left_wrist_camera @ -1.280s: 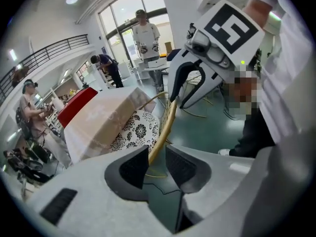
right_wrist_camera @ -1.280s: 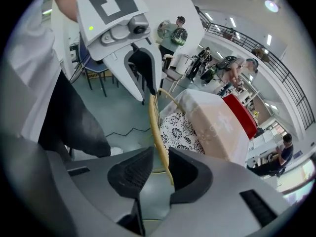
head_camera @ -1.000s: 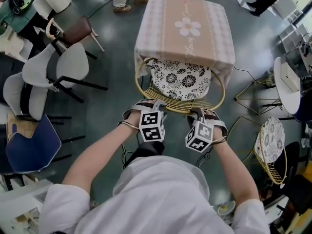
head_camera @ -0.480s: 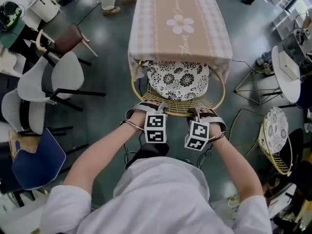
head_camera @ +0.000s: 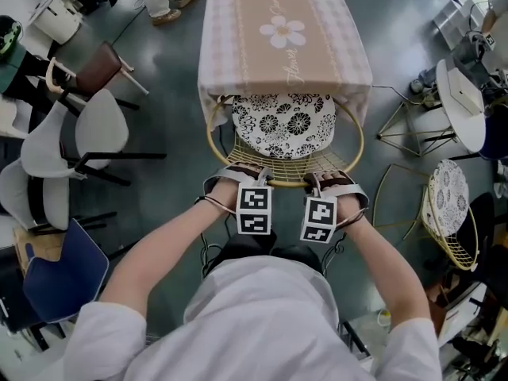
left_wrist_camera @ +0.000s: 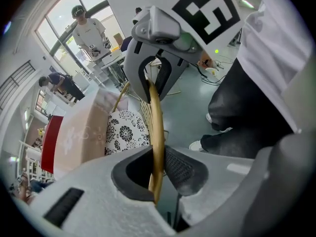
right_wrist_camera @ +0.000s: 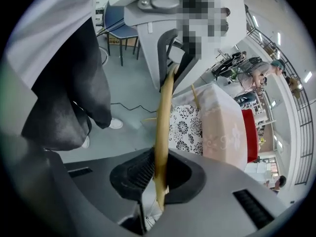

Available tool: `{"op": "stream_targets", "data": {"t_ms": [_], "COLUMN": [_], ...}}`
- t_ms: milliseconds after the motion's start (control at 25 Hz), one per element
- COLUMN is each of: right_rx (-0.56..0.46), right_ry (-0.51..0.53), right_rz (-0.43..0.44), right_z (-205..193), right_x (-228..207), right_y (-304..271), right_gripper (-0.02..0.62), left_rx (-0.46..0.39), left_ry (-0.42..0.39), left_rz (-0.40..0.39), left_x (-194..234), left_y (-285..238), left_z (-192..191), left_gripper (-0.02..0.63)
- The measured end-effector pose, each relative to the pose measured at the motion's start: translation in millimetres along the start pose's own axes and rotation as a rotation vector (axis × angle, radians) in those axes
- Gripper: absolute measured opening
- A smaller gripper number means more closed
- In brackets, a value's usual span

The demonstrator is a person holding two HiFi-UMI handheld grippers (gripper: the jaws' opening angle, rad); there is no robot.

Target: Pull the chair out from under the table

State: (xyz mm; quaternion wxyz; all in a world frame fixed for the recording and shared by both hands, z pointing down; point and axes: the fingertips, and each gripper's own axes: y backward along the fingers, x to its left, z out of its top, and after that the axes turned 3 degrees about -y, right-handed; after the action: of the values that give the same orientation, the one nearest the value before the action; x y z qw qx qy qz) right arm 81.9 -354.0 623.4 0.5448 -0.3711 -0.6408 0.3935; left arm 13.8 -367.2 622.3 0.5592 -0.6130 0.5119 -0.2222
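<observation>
A: While the left tool (left_wrist_camera: 157,172) closes on the chair rim (left_wrist_camera: 155,117), right tool (right_wrist_camera: 159,174) clamped beside it, where's the seat (head_camera: 284,125)?
B: Ahead of both tools, partly under the tabletop (head_camera: 282,34); I'd pull evenly, straight back.

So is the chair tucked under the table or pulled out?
Partly tucked in: the table cloth overhangs the far edge of the chair seat; the backrest rim stands clear.
</observation>
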Motion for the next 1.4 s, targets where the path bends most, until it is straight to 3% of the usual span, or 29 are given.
{"op": "stream_targets", "data": {"t_ms": [680, 1400], "right_rx": [0.043, 0.009], "right_ry": [-0.026, 0.004], "right_rz": [0.024, 0.039], "right_z": [-4.2, -4.0], "right_x": [3.1, 64.1], "right_y": [0.0, 26.8], "right_gripper": [0.029, 0.028], "left_rx": [0.037, 0.096], "left_ry": [0.019, 0.068], "left_rz": [0.018, 0.035], "left_x": [-2.4, -63.9], "left_y": [-4.2, 5.4], "left_z": [2.8, 26.4], "left_gripper": [0.054, 0.055]}}
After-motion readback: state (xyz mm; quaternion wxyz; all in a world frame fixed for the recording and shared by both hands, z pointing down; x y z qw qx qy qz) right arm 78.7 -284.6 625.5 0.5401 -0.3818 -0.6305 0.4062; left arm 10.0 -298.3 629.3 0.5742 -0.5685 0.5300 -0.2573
